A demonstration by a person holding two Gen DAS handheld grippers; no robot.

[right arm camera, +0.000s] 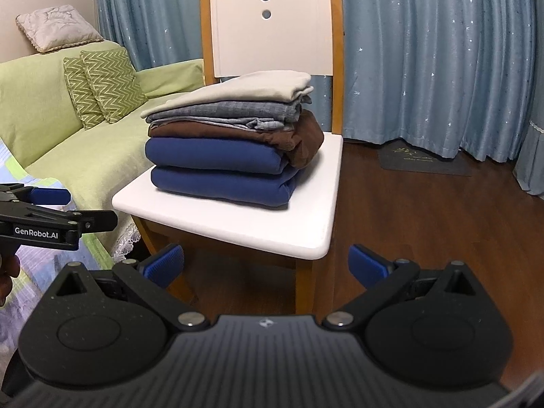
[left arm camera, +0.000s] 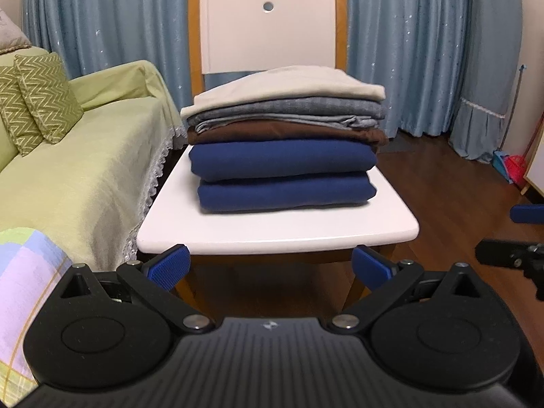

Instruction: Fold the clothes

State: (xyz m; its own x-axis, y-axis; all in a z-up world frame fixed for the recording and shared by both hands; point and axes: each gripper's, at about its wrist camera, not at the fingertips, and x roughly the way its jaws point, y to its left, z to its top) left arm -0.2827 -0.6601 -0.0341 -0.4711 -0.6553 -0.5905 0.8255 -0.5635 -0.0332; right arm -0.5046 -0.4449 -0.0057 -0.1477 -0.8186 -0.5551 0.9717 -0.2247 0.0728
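Observation:
A neat stack of folded clothes [left arm camera: 285, 142] [right arm camera: 231, 142] rests on the white seat of a chair [left arm camera: 278, 231] [right arm camera: 238, 224]: two navy pieces at the bottom, then brown, grey and beige on top. My left gripper [left arm camera: 270, 265] is open and empty, held short of the seat's front edge. My right gripper [right arm camera: 267, 263] is open too, nothing between its blue pads, in front of the seat's right corner. The left gripper also shows at the left edge of the right wrist view [right arm camera: 51, 214].
A green-covered sofa [left arm camera: 78, 156] [right arm camera: 68, 136] with zigzag cushions [left arm camera: 37, 102] [right arm camera: 102, 85] stands left of the chair. A pastel checked cloth [left arm camera: 23, 289] lies at the near left. Blue curtains [left arm camera: 408, 51] hang behind; dark wooden floor [right arm camera: 425, 210] lies to the right.

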